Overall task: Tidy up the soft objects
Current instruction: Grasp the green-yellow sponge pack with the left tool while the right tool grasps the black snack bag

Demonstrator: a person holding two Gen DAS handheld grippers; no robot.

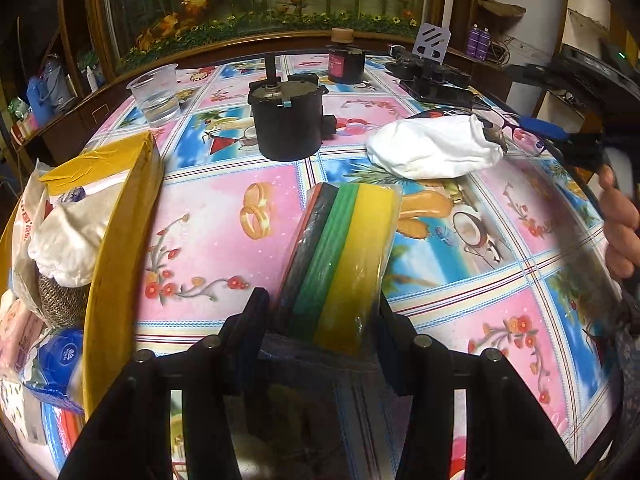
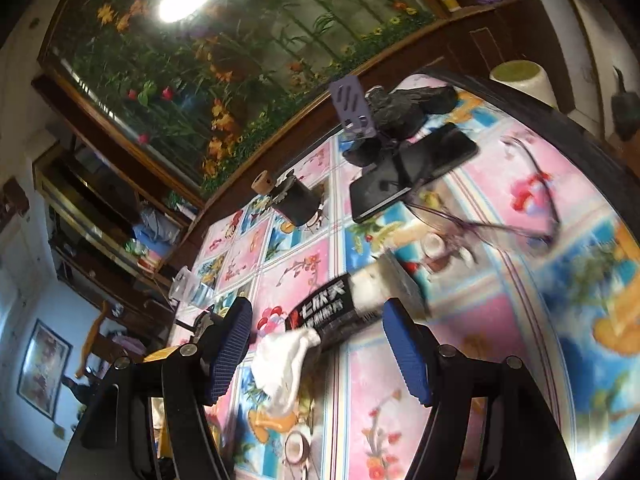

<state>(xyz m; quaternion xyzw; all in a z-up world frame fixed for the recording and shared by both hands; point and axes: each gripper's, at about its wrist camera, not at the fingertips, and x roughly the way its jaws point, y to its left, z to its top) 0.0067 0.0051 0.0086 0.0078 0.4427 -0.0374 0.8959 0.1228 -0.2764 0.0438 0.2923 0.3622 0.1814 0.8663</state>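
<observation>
A wrapped pack of sponges (image 1: 344, 256), striped black, green and yellow, sits between the fingers of my left gripper (image 1: 322, 304), which is shut on its near end above the flowered tablecloth. A white sock (image 1: 432, 148) lies on the table to the right of it. In the right wrist view the white sock (image 2: 280, 368), with a black printed label (image 2: 332, 312), lies just ahead of and between the blue pads of my right gripper (image 2: 316, 312), which is open and not touching it. One blue fingertip (image 1: 540, 127) of that gripper shows beside the sock's far end.
A yellow taped box (image 1: 120, 208) at the left holds white cloth, a knit piece and packets. Behind stand a plastic cup (image 1: 154, 96), a black motor (image 1: 286, 120), a dark jar (image 1: 346, 62), phones (image 2: 416, 168) and glasses (image 2: 532, 200). A person's hand (image 1: 620, 220) is at the right edge.
</observation>
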